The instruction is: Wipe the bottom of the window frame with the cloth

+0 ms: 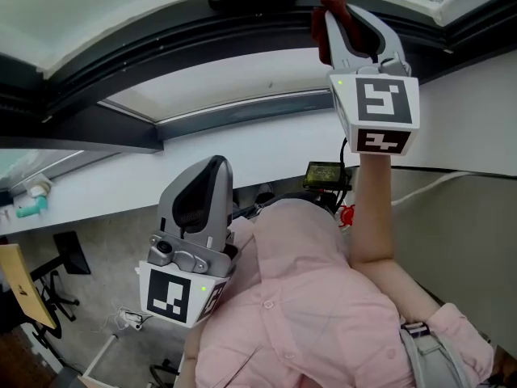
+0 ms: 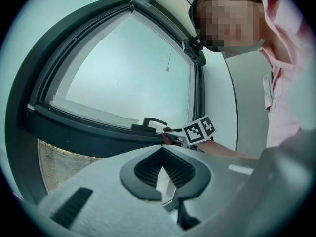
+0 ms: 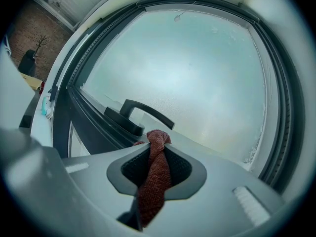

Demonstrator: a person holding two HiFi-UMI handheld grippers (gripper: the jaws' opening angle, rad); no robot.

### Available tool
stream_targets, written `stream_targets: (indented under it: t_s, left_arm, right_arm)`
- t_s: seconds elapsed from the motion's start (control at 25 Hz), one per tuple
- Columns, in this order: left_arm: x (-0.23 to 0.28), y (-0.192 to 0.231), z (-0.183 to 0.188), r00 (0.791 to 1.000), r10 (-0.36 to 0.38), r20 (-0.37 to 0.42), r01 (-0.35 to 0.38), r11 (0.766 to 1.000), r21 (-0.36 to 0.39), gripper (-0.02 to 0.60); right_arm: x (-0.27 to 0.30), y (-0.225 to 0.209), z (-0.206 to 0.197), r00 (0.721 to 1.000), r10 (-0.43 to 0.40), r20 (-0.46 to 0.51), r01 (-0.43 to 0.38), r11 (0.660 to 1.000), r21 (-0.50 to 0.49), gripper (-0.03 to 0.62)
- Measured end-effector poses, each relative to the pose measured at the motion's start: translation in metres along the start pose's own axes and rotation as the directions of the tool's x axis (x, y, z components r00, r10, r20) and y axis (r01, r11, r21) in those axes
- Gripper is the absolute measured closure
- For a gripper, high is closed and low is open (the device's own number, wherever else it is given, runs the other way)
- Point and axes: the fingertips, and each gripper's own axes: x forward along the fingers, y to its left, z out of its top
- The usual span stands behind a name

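Right gripper (image 1: 332, 13) raised, left gripper (image 1: 215, 166) low

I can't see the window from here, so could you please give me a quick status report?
Right gripper shut on cloth, up at window frame. Left gripper shut, empty, low. Handle close beside cloth tip.

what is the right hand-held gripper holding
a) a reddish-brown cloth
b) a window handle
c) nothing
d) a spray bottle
A: in the right gripper view the jaws of the right hand-held gripper are closed on the cloth, just short of the handle.
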Motion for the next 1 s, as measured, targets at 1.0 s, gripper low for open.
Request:
stream_targets:
  t_s: [1.0]
  left_arm:
    - [-0.004,-0.009,-0.014,0.999,0.034,-0.034,-0.035,0.999,-0.033,0.581]
  right_arm:
    - [0.000,-0.001,0.000,1.000,-0.001,0.018,0.001,1.000,-0.011,0.531]
